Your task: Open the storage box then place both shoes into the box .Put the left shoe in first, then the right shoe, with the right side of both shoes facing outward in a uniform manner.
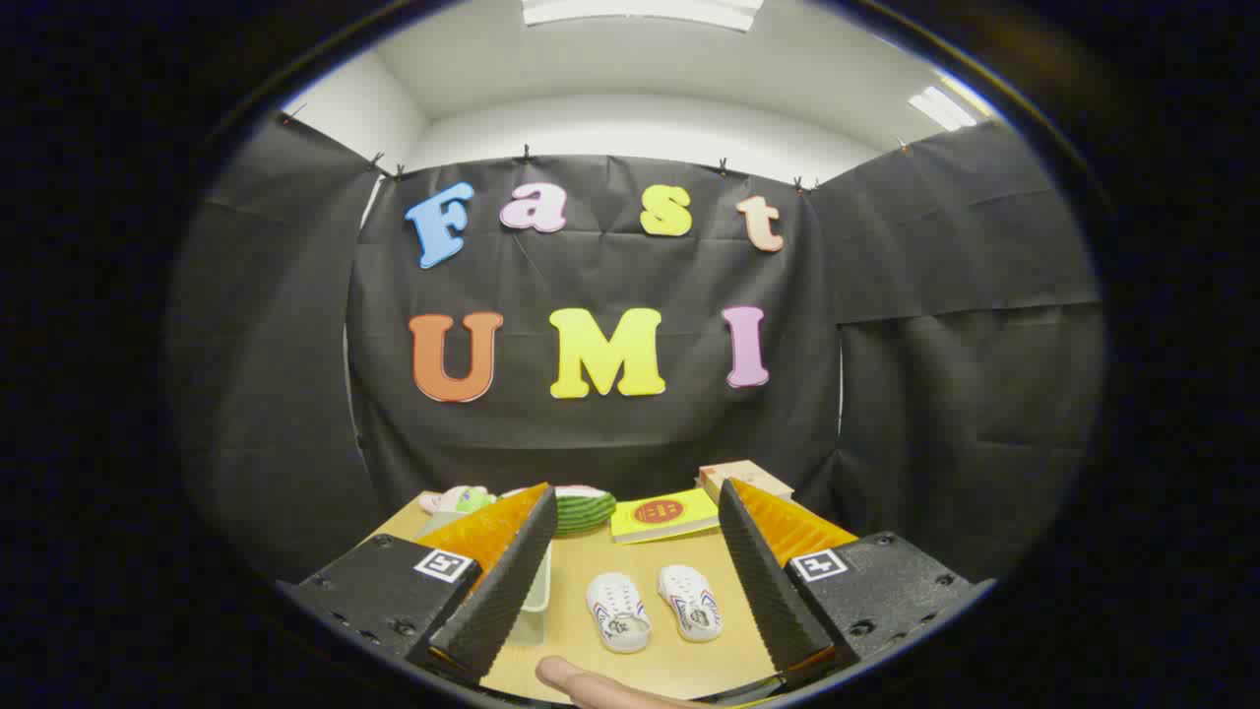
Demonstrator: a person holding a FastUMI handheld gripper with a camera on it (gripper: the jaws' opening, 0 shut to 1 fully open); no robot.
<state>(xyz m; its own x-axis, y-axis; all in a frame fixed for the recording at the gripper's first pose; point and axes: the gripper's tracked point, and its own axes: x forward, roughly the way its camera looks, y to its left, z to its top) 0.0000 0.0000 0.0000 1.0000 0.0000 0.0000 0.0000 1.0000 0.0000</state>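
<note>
Two shoes [655, 606] lie between the spread, empty hand-held gripper [635, 566] fingers.

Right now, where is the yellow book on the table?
In the gripper view, the yellow book lies flat beyond the two white shoes, between the striped green toy and a tan box; the gripper is open.

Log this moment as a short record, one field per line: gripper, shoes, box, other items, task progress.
gripper: gripper open, fingers wide apart, holding nothing
shoes: two white shoes side by side on the table, between and beyond the fingers
box: clear storage box beside the left finger, mostly hidden; lid state cannot be told
other items: yellow book, watermelon-patterned object, a person's finger
task progress: no shoe in the box yet
</note>
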